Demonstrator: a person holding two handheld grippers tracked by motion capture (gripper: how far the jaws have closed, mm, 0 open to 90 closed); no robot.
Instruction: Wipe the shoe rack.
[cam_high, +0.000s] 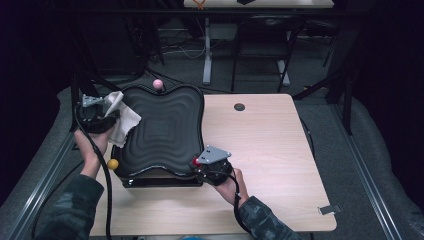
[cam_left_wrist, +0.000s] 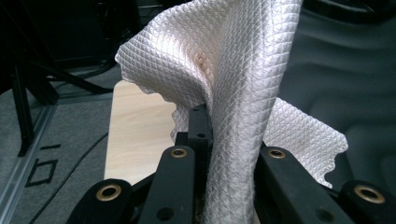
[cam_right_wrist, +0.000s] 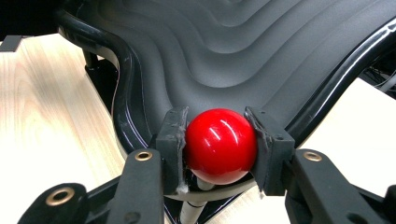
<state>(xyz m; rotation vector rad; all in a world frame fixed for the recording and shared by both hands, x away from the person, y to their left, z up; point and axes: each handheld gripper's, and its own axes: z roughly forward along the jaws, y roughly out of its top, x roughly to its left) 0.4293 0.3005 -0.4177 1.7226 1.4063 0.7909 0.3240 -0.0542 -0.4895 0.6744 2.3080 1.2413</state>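
In the high view, the left gripper (cam_high: 102, 114) is holding a white cloth (cam_high: 122, 119) at the left edge of the black rippled tray (cam_high: 165, 130) on the table (cam_high: 270, 150), so wiping seems barely begun. In the left gripper view, its fingers (cam_left_wrist: 198, 128) are pinching the cloth (cam_left_wrist: 233, 70) tight. In the right gripper view, the right gripper (cam_right_wrist: 219, 140) is clamping the red ball (cam_right_wrist: 220, 144) at the tray's corner, steadying it.

A pale wooden table (cam_high: 260, 150) is seen. A black wavy board (cam_high: 162, 132) is carried on its left part; a small dark disc (cam_high: 239, 107), possibly a cable cap, is set near the far edge.
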